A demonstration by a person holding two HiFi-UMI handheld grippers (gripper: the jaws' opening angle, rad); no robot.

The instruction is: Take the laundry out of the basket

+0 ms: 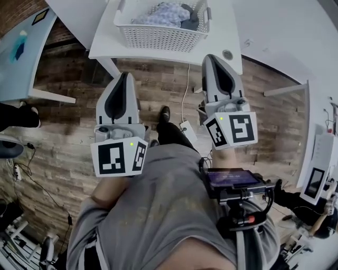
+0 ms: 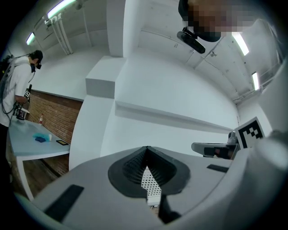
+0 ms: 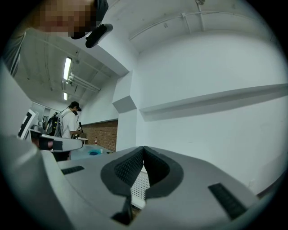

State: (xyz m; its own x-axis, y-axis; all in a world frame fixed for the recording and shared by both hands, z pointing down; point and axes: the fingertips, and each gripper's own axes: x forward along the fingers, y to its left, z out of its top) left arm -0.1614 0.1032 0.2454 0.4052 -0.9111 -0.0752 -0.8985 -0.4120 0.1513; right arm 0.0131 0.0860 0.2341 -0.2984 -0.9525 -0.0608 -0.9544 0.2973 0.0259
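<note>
A white perforated laundry basket (image 1: pixel 158 34) stands on a white table (image 1: pixel 103 42) at the top of the head view. In it lie a pale blue cloth (image 1: pixel 163 13) and a dark grey piece (image 1: pixel 191 18). My left gripper (image 1: pixel 125 75) hovers over the wooden floor in front of the table, shut and holding nothing. The right gripper (image 1: pixel 210 56) is at the table's front edge, just below the basket's right corner, also shut and holding nothing. In the left gripper view the tips (image 2: pixel 146 148) meet, with the basket (image 2: pixel 149 183) showing behind them. The right gripper (image 3: pixel 143 148) looks the same, basket (image 3: pixel 140 186) beyond.
A pale blue table (image 1: pixel 21 58) with a blue object stands at the left, with a person's shoes beneath it. Cables and a power strip (image 1: pixel 187 132) lie on the wooden floor. Another person (image 2: pixel 15 90) stands at that table. A white shelf unit (image 1: pixel 317 174) stands at the right.
</note>
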